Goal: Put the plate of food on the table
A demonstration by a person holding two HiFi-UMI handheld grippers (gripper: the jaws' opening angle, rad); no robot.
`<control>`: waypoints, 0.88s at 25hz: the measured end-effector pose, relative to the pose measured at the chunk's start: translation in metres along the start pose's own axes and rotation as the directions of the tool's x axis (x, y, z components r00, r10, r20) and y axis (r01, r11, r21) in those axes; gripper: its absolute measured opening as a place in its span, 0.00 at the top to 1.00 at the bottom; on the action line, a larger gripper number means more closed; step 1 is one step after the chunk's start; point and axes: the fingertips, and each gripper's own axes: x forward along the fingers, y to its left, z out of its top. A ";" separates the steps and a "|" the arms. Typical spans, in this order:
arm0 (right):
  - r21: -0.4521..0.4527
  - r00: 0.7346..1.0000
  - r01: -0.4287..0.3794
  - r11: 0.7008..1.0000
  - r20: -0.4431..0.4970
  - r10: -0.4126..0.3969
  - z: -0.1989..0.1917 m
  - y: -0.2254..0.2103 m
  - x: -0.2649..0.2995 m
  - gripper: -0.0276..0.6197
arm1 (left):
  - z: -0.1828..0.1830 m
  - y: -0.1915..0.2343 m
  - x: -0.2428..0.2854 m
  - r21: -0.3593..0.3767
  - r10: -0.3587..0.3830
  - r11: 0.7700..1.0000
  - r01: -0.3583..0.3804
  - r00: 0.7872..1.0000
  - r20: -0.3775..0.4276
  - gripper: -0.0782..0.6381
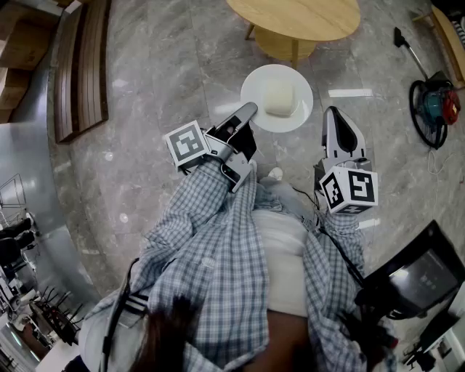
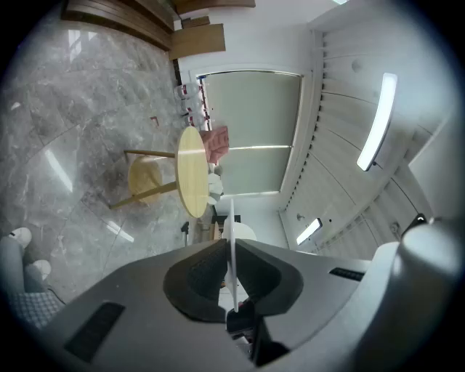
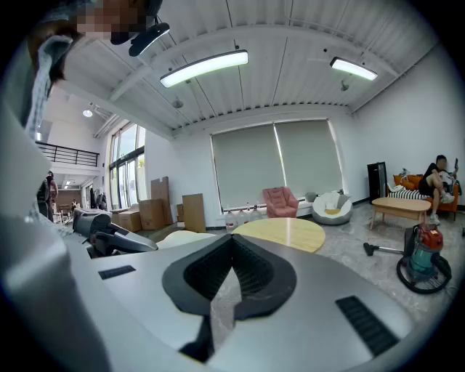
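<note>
Left side first: we see the left gripper (image 1: 245,115) clamped narrow on the near-left rim of the white plate (image 1: 256,86). Its own view shows the plate edge-on, pinched between the pads, so it's a rim grip that keeps the jaws off the food. The plate hangs in the air over the marble floor, held roughly flat, we judge so that the pale block of food (image 1: 279,98) sits mid-plate and doesn't slide. The round wooden table (image 1: 298,18) is just ahead of the plate, not under it, so the set-down is not yet done. Right of the plate, the right gripper (image 1: 334,115) has its jaws closed together on nothing. It sits near the rim but apart from it, likely as standby support. Far right, a vacuum cleaner (image 1: 434,105) lies on the floor, out of the path.
</note>
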 end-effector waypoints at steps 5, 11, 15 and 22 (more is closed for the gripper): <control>0.000 1.000 0.010 1.000 -0.007 -0.010 -0.002 0.000 -0.002 0.95 | -0.004 0.002 0.001 -0.011 -0.002 1.000 0.002 1.000 -0.010 0.85; 0.063 0.999 0.013 0.998 -0.036 -0.010 -0.006 -0.001 -0.004 0.95 | -0.006 0.002 0.002 -0.010 -0.007 1.000 0.007 1.000 -0.023 0.85; 0.217 0.996 -0.008 0.976 -0.085 0.027 -0.017 0.000 -0.001 0.94 | -0.006 0.000 0.000 -0.010 -0.012 1.000 0.011 1.000 -0.023 0.85; 0.519 0.988 -0.058 0.853 -0.090 0.122 -0.028 0.003 0.005 0.94 | -0.004 0.000 -0.001 -0.002 -0.020 1.000 0.020 0.999 -0.025 0.85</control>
